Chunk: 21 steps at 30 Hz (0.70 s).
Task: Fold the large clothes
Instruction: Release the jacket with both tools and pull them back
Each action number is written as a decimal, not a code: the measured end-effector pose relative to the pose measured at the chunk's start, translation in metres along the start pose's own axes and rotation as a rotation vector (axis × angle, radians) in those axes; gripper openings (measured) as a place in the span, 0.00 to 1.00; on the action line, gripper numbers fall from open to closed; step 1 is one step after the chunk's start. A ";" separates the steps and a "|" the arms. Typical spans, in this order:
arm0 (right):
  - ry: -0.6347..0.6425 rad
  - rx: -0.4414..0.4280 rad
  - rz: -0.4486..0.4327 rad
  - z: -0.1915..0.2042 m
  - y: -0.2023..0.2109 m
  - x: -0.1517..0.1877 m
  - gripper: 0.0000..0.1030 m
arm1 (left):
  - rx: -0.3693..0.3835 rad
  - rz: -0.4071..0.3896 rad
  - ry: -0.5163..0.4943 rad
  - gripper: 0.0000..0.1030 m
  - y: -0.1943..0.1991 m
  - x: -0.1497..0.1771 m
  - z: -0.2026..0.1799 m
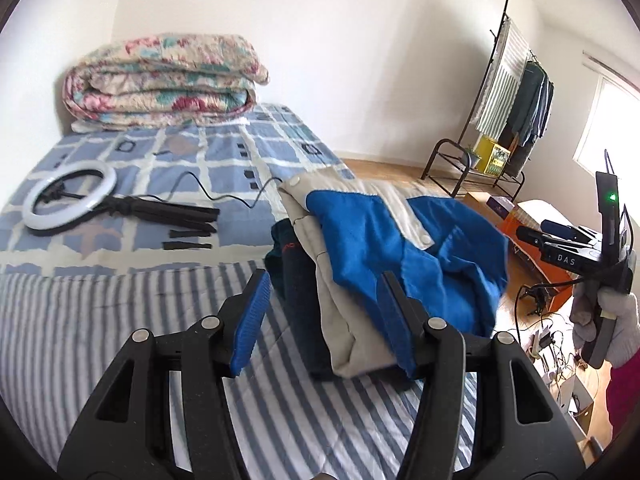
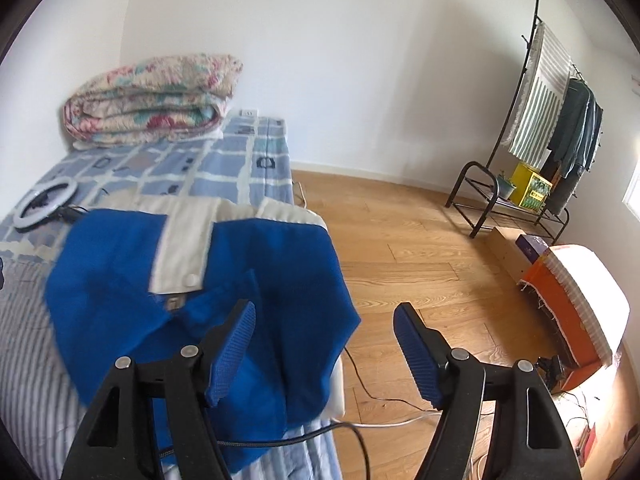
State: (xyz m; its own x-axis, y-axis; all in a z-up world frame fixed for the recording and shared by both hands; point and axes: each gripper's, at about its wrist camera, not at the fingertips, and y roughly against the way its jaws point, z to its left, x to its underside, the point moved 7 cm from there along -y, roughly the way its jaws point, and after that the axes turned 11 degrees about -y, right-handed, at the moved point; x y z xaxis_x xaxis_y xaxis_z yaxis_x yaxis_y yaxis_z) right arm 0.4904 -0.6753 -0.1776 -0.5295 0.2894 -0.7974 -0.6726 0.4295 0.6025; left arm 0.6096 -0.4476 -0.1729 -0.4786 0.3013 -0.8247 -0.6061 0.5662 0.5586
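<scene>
The blue-and-cream fleece jacket [image 2: 192, 288] lies bunched at the bed's [image 1: 100, 300] right edge, seemingly nearer the empty, spread right gripper [image 2: 324, 350] than the likewise spread left gripper [image 1: 320, 320].

Matt blue-and-cream cloth jacket [image 2: 192, 276] on striped woven bed cover [image 1: 100, 312]. Smooth, satiny wood floor [image 2: 420, 248]; black metal clothes rack [image 2: 516, 128]. Ribbed blue pads [image 2: 416, 348], matt black plastic arms.

The blue-and-cream garment [image 1: 400, 248] is motion-blurred at its right edge and hides most of a dark garment [image 1: 292, 268] beneath it; the bed [image 2: 24, 344] is cut off at the left edge – the clothes on the rack [image 2: 576, 128] are too small to tell apart.
</scene>
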 end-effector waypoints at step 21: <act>-0.040 -0.144 -0.180 0.019 0.366 0.047 0.85 | -0.078 -0.159 -0.126 0.63 0.378 0.009 -0.095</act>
State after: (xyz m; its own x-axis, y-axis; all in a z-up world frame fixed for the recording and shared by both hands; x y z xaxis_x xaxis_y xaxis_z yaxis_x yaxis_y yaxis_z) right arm 0.2288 -0.4883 0.0050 -0.3752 0.2543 -0.8914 -0.8228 0.3514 0.4466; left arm 0.3159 -0.3041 0.0391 -0.2924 0.3096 -0.9048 -0.7175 0.5544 0.4217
